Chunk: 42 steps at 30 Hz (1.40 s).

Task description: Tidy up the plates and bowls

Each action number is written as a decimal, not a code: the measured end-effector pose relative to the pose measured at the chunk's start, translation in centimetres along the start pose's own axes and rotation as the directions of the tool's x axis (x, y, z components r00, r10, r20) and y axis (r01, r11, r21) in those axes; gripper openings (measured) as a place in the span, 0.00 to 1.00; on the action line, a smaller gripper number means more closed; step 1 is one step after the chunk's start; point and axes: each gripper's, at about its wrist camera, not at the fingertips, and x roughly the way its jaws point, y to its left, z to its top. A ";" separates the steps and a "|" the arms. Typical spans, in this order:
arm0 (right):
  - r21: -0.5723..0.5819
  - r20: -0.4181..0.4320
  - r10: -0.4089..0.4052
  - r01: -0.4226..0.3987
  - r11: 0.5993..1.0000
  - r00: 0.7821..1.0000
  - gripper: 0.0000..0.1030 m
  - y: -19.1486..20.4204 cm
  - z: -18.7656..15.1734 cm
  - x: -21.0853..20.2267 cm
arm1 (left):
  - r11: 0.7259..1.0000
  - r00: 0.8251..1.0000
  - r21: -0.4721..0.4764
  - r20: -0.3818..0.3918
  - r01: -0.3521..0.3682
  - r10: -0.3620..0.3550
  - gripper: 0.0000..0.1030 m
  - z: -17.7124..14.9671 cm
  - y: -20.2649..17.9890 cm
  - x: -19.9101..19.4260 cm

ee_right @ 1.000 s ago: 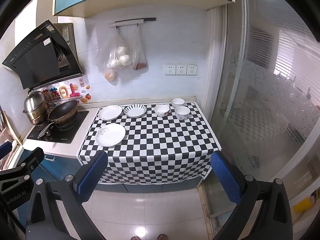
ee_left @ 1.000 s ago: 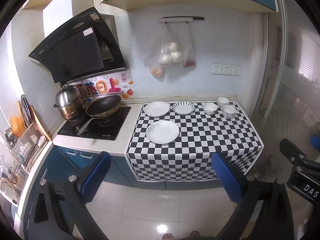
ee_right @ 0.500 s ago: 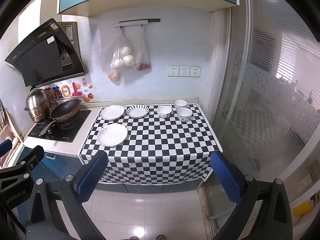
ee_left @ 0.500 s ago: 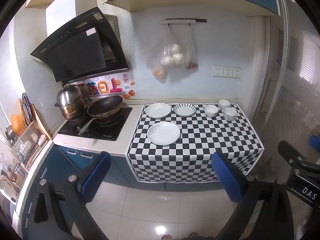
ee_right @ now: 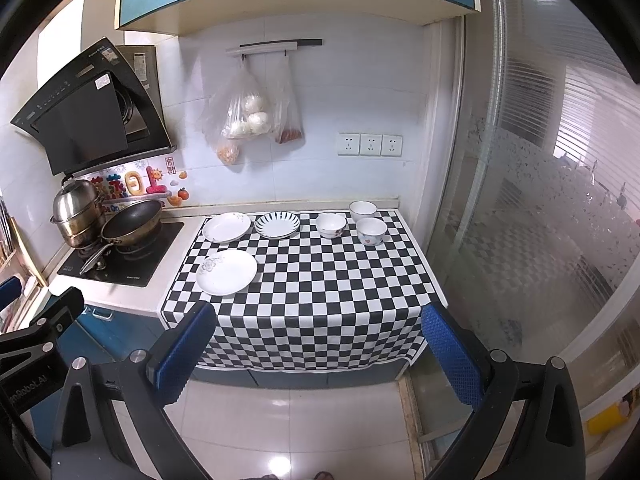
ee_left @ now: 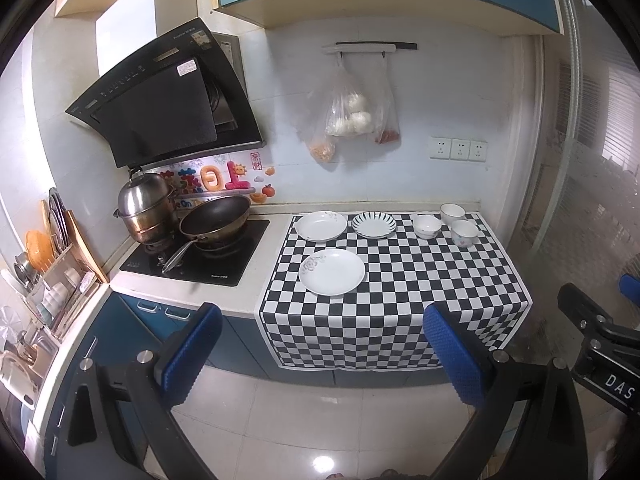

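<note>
Step in hand, as I judge it: approach; nothing is gripped yet. My left gripper [ee_left: 320, 352] and my right gripper [ee_right: 316, 352] hang over the tiled floor in front of the counter, each with its blue-padded fingers spread wide apart and empty, well apart from the crockery.

The black-and-white checked cloth [ee_right: 320, 292] carries all the task items:
- a large white flower-print plate [ee_right: 226, 271] near the front left
- a plain white plate [ee_right: 226, 227] and a blue-striped plate [ee_right: 277, 224] side by side in the back row
- three small white bowls [ee_right: 367, 222] grouped at the back right

No item is stacked. The next move probably calls for carrying one gripper forward over the cloth edge, lowering to a plate rim, and closing there
</note>
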 end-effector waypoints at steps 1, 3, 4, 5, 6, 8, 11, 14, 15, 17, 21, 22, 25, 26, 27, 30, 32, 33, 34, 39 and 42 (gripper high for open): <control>0.000 -0.001 0.002 -0.002 1.000 1.000 1.00 0.0 0.0 0.0 | 1.000 1.000 0.000 0.000 -0.002 0.002 1.00 0.0 0.0 0.0; 0.000 0.001 0.003 -0.003 1.000 1.000 1.00 0.1 0.0 0.0 | 1.000 1.000 0.000 -0.001 -0.002 0.002 1.00 0.0 0.1 0.1; -0.001 0.002 0.004 -0.004 1.000 1.000 1.00 0.1 0.1 0.1 | 1.000 1.000 -0.001 -0.001 -0.004 0.004 1.00 0.0 0.0 0.1; -0.001 0.003 0.006 -0.006 1.000 1.000 1.00 0.1 0.1 0.1 | 1.000 1.000 0.001 -0.001 -0.004 0.004 0.99 0.0 0.0 0.1; -0.001 0.004 0.007 -0.007 1.000 1.000 1.00 0.1 0.1 0.2 | 1.000 1.000 0.003 0.001 -0.006 0.006 1.00 0.0 0.0 0.1; -0.001 0.006 0.009 -0.009 1.000 1.000 1.00 0.1 0.0 0.2 | 1.000 1.000 0.003 0.002 -0.008 0.008 1.00 0.1 0.1 0.2; -0.001 0.006 0.012 -0.012 1.000 1.000 1.00 0.1 -0.1 0.4 | 1.000 1.000 0.003 0.001 -0.008 0.008 0.99 0.1 0.2 0.2; -0.002 0.007 0.014 -0.014 1.000 1.000 1.00 0.2 -0.1 0.4 | 1.000 1.000 0.003 0.002 -0.009 0.009 1.00 0.1 0.3 0.2; -0.002 0.008 0.013 -0.013 1.000 1.000 1.00 0.3 -0.2 0.3 | 1.000 1.000 0.004 0.004 -0.008 0.008 0.99 0.1 0.4 0.2; -0.001 0.008 0.013 -0.013 1.000 1.000 1.00 0.4 -0.1 0.3 | 1.000 1.000 0.007 0.009 -0.009 0.009 0.99 0.1 0.5 0.2; 0.000 0.009 0.005 -0.005 1.000 1.000 1.00 0.5 -0.1 0.3 | 1.000 1.000 0.006 0.016 -0.013 0.013 1.00 -0.1 0.4 0.3; 0.000 0.010 0.004 -0.004 1.000 1.000 1.00 0.5 -0.1 0.3 | 1.000 1.000 0.006 0.016 -0.013 0.013 1.00 -0.1 0.3 0.3; 0.001 0.008 0.006 -0.007 1.000 1.000 1.00 0.5 -0.2 0.3 | 1.000 1.000 0.007 0.016 -0.010 0.010 0.99 -0.2 0.4 0.4; 0.005 0.011 0.006 -0.006 1.000 1.000 1.00 0.5 -0.3 0.2 | 1.000 1.000 0.007 0.016 -0.011 0.011 0.99 -0.1 0.3 0.4; 0.007 0.012 0.005 -0.005 1.000 1.000 1.00 0.4 -0.3 0.2 | 1.000 1.000 0.007 0.019 -0.012 0.012 1.00 -0.1 0.4 0.4; 0.012 0.010 0.006 -0.006 1.000 1.000 1.00 0.3 -0.3 0.1 | 1.000 1.000 0.004 0.020 -0.011 0.011 1.00 -0.1 0.1 0.4; 0.012 0.009 0.006 -0.006 1.000 1.000 1.00 0.2 -0.3 0.1 | 1.000 1.000 0.005 0.018 -0.011 0.011 0.99 -0.1 0.2 0.4; 0.012 0.009 0.007 -0.007 1.000 1.000 1.00 0.0 -0.4 0.1 | 1.000 1.000 0.002 0.015 -0.011 0.011 1.00 -0.2 0.1 0.5; 0.014 0.008 0.009 -0.010 1.000 1.000 1.00 0.0 -0.4 0.1 | 1.000 1.000 0.002 0.012 -0.013 0.013 1.00 -0.1 -0.1 0.6; 0.021 -0.025 0.021 -0.021 1.000 0.999 1.00 -1.0 -0.6 1.5 | 0.999 0.999 -0.009 -0.015 -0.036 0.036 1.00 0.2 -1.3 2.3; 0.023 -0.052 0.035 -0.034 0.999 0.998 1.00 -1.7 -0.4 2.9 | 0.998 0.998 -0.018 -0.031 -0.059 0.058 1.00 0.2 -2.3 3.9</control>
